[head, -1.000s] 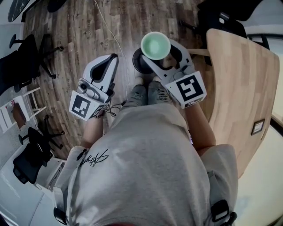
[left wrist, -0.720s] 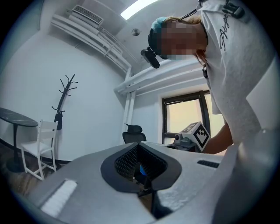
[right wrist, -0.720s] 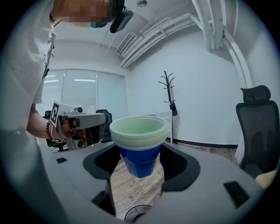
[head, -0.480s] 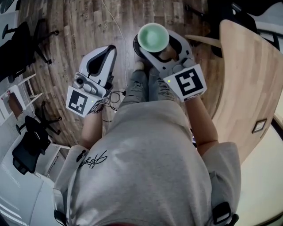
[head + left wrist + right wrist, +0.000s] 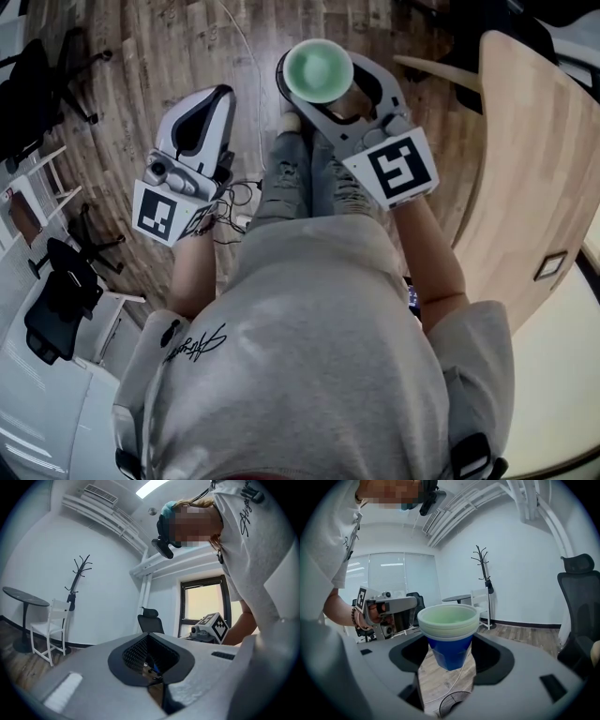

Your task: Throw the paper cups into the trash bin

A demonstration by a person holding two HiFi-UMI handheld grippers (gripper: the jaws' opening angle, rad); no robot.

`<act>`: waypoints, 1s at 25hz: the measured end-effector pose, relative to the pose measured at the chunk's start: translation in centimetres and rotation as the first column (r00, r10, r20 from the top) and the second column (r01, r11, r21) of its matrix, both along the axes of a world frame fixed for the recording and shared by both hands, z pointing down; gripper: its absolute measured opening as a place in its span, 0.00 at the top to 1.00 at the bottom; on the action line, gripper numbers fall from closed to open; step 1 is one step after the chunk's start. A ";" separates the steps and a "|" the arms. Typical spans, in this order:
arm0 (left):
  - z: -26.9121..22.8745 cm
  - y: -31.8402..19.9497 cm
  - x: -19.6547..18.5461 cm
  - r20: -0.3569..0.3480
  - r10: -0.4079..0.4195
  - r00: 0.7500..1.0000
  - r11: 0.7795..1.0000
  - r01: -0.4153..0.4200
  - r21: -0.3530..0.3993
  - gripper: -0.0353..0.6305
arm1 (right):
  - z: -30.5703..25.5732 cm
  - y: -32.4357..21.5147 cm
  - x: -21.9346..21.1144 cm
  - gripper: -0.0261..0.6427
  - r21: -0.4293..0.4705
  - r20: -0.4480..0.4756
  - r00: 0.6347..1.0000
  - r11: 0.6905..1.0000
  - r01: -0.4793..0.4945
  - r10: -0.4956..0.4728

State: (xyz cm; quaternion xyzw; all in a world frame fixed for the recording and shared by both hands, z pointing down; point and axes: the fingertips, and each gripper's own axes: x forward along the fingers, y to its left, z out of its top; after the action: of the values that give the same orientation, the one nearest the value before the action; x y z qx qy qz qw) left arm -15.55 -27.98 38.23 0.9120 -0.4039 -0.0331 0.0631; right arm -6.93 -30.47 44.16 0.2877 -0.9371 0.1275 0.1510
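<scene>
Both grippers ride higher in the head view than a second ago, and the desk edge has slid as well, so some of that shift is probably my head tipping and not only my arms. The cups have stayed over the dark bin mouth the whole time, which I take to mean I am lined up for the drop with only the release left.

On my left, the left gripper [image 5: 217, 98] hangs idle, out to the side over the wooden floor [image 5: 131, 84], pointing forward and away from my body. Its jaws are drawn together with nothing between them.

Toward the middle, my right arm reaches forward past my knees, and the right gripper [image 5: 451, 656] is clamped on the cups [image 5: 318, 69], a nested stack that is green inside and blue outside. It hangs upright, mouth up, gripped on the blue wall below the rims. Straight beneath it, the right gripper view shows the round rim of the bin [image 5: 443, 709] on the floor, well below the stack's base.

Furthest right is the desk [image 5: 534, 159], clear of both arms.
</scene>
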 end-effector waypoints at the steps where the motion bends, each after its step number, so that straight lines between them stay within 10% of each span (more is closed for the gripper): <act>1: 0.3 0.1 0.0 -0.002 -0.003 1.000 1.000 0.003 -0.005 0.94 | 0.4 0.1 0.0 0.54 -0.006 0.000 1.000 1.000 0.001 -0.001; 25: 9.1 -0.6 -1.9 -0.034 0.002 0.999 0.992 -0.007 -0.126 0.94 | 10.2 -0.7 -4.1 0.54 -0.098 -0.038 0.998 0.994 0.044 -0.048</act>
State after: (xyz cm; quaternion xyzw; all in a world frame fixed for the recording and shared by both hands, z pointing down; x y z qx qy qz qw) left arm -17.42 -28.59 47.29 0.9064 -0.4021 -0.0228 0.1274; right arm -11.07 -31.17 54.31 0.2608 -0.9330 0.1635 0.1866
